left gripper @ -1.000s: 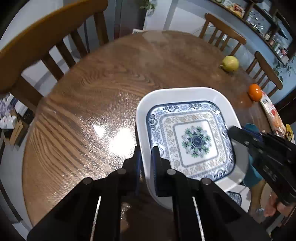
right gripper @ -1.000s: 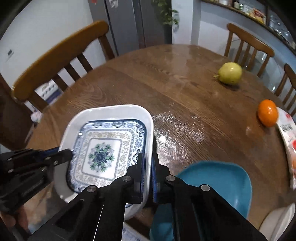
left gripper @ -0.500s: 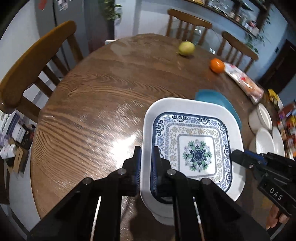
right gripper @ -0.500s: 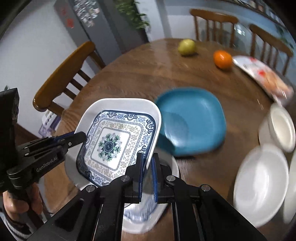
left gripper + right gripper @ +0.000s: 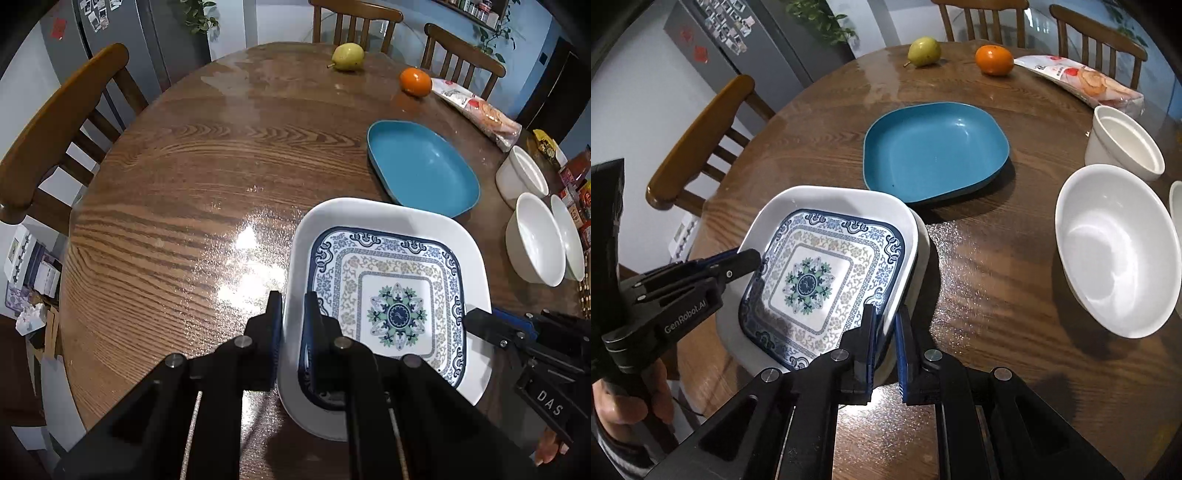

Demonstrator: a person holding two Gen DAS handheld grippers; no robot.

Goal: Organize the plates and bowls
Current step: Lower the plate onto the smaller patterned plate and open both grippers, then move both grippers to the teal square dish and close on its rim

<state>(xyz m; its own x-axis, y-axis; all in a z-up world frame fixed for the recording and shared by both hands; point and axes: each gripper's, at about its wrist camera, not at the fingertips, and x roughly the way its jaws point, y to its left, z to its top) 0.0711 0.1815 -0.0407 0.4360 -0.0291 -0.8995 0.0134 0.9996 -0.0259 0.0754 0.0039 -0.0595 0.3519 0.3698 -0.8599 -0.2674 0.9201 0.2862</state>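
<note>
A square white plate with a blue floral pattern [image 5: 391, 295] [image 5: 820, 273] is held by both grippers near the table's front edge, over a second white plate whose rim [image 5: 921, 254] shows beneath it. My left gripper [image 5: 293, 321] is shut on its left rim. My right gripper [image 5: 884, 325] is shut on its right rim. A blue square plate [image 5: 421, 166] [image 5: 934, 147] lies behind it. White bowls [image 5: 1115, 247] [image 5: 535, 240] stand to the right.
On the round wooden table [image 5: 221, 166] lie a pear [image 5: 347, 55], an orange [image 5: 415, 81] and a snack packet [image 5: 476, 110] at the far side. Wooden chairs [image 5: 55, 122] surround the table. A small white bowl [image 5: 1123, 147] sits far right.
Both grippers have carried the patterned plate back and to the right, away from the blue plate, to above a second white plate. The bowls have come into view.
</note>
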